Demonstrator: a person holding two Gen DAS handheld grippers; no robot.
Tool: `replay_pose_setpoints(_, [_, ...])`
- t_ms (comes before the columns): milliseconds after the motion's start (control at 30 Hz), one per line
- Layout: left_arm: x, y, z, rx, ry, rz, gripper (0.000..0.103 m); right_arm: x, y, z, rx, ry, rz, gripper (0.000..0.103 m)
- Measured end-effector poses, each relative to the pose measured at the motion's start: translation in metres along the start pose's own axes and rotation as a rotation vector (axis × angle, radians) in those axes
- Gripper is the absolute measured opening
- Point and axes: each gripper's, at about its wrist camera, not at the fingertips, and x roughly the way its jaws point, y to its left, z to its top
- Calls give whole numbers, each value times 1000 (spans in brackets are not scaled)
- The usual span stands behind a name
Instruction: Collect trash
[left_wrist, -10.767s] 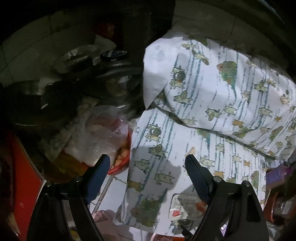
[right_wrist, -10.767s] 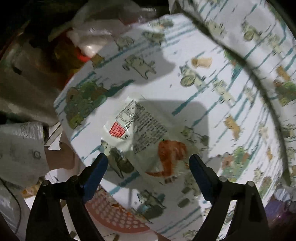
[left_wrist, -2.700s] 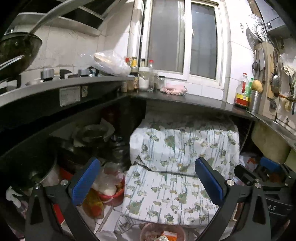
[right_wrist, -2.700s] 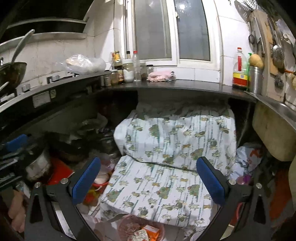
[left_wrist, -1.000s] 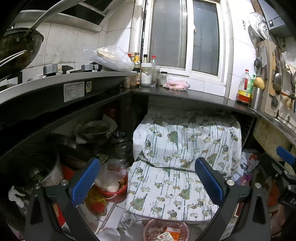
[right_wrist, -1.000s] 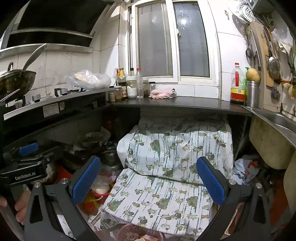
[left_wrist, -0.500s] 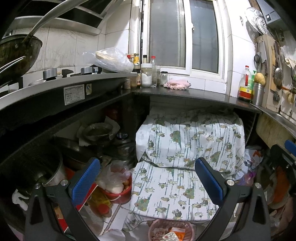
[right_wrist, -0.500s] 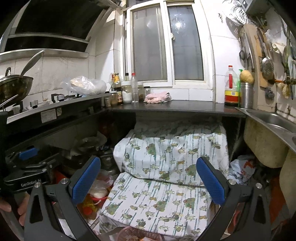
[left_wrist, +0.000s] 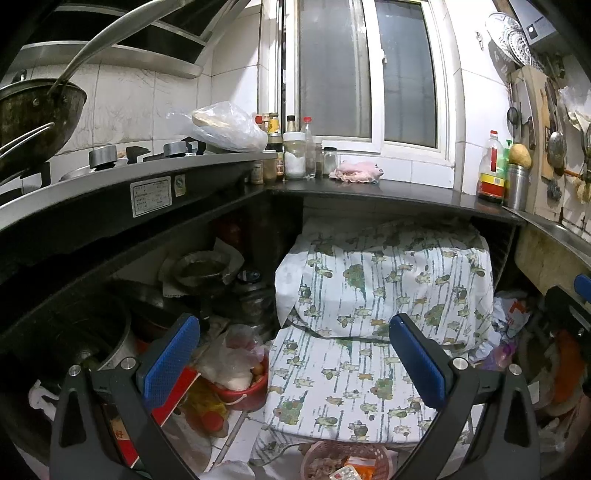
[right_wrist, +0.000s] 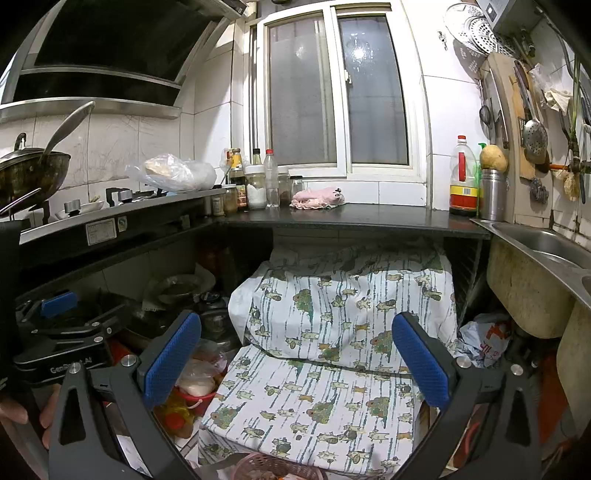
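Both our tongs, left tongs (left_wrist: 293, 360) and right tongs (right_wrist: 295, 360), gape wide and empty; wrappers fill the round pink plastic basket (left_wrist: 345, 461) (nearly done, we think).

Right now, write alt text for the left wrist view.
The open left gripper hovers empty above a pink basket of trash on the floor, facing a cloth covering stacked shapes under a dark counter. Bottles stand by the window.

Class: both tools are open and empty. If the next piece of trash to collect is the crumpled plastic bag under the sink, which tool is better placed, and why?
Probably the right tool: the crumpled plastic bag lies just beyond its right finger. The left tool sits farther left.
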Motion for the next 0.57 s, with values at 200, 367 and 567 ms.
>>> replay_pose_setpoints(200, [-1,0,-1,1,2,2,103,0,-1,0,0,0,2,103])
replay_pose_setpoints(367, [0,-1,0,3,0,2,103,0,-1,0,4,2,1,103])
replay_pose_setpoints(567, [-1,9,1,-26,-15,-4,103,-1,-4,0,9,1,2,103])
